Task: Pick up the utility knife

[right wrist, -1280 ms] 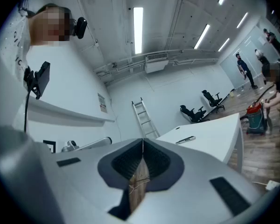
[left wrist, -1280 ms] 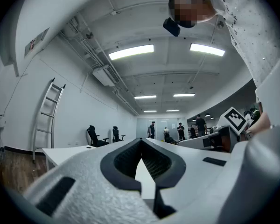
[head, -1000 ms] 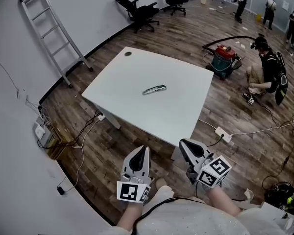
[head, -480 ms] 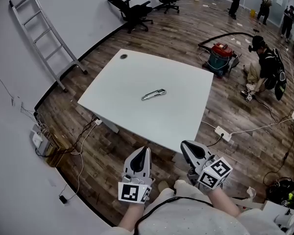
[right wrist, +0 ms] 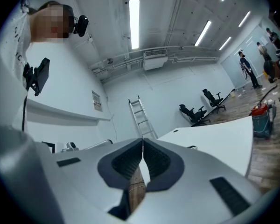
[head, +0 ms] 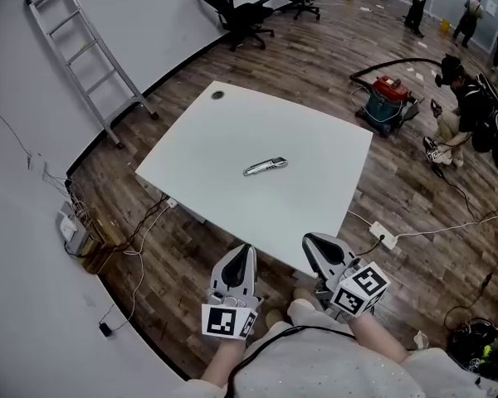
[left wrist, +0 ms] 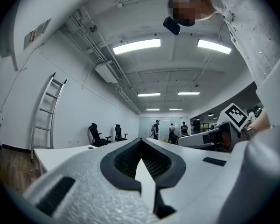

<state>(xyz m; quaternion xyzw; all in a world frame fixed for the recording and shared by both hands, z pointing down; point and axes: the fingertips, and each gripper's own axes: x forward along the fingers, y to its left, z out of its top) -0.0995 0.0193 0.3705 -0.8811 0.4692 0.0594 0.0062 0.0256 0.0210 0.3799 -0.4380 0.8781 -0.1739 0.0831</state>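
Bare white table (head: 216, 131) top on every side of utility knife (head: 265, 167), mid-frame in head view; open approach across any edge. Small dark round spot (head: 217, 94) near far corner of top, well apart from knife. At lower centre, left gripper (head: 244, 249) and right gripper (head: 310, 240), just short of near table edge; only that edge and bare surface between them and knife. Low floor clutter off to the sides: cables (head: 129, 239) lower left, power strip (head: 380, 235) right of table. Ladder (head: 83, 52) against wall upper left, office chairs (head: 242, 16) top centre, both well apart from table. Red vacuum (head: 388, 99) near table's right corner, crouching person (head: 473, 118) beyond it at right edge.
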